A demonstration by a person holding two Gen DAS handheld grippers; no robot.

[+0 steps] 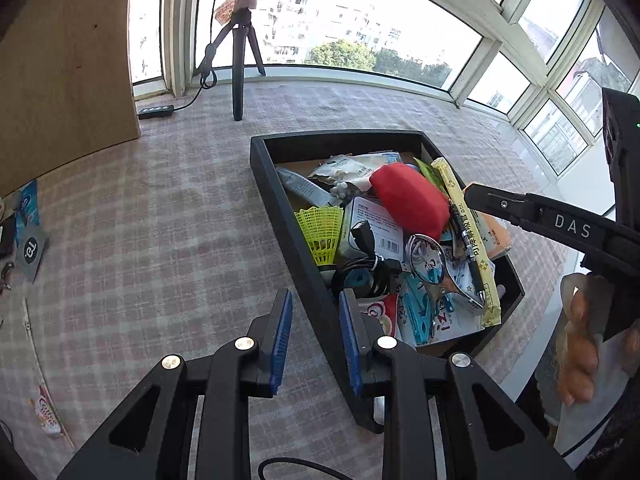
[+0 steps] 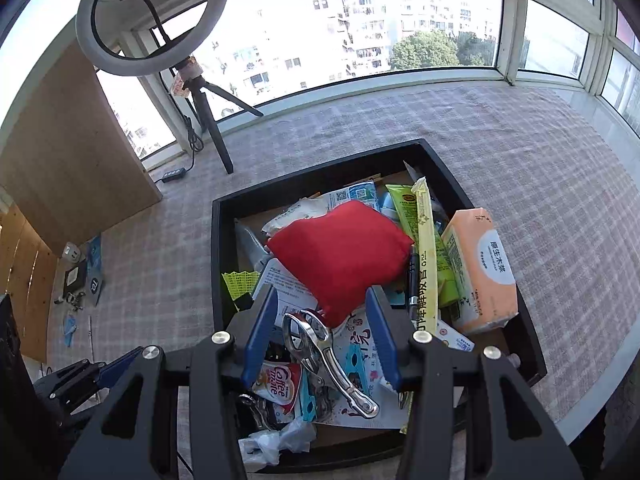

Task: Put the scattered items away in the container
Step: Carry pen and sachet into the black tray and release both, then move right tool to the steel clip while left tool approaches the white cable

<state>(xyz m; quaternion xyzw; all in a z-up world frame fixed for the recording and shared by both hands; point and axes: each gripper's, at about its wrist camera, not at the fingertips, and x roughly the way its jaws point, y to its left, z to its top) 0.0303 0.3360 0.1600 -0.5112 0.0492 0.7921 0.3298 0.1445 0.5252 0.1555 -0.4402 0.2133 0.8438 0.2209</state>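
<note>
A black tray (image 2: 218, 240) sits on the checked cloth (image 1: 160, 220) that covers the counter, and it is heaped with small things. On top lies a red pouch (image 2: 340, 256), in the centre of the right wrist frame, with a peach tissue pack (image 2: 480, 268) leaning against the tray's right wall and a long yellow sachet (image 2: 426, 256) between the two. Lower in the pile are a metal tool (image 2: 320, 352) with shiny handles, a Coffee-mate sachet (image 2: 278, 384) and a yellow shuttlecock (image 1: 322, 234) near the tray's left wall. The right gripper (image 2: 322, 334) hangs over the near part of the tray, its jaws standing well apart with nothing pinched; the metal tool lies below the gap, untouched by the blue pads. The left gripper (image 1: 316, 344), at the bottom of the left wrist frame, straddles the tray's left wall with its jaws partly open and empty. At the left edge of the left wrist frame a few items remain on the cloth: a blue packet (image 1: 28, 204), a grey card (image 1: 32, 252) and a snack wrapper (image 1: 46, 416). A ring light on a tripod (image 2: 212, 120) stands by the window.
</note>
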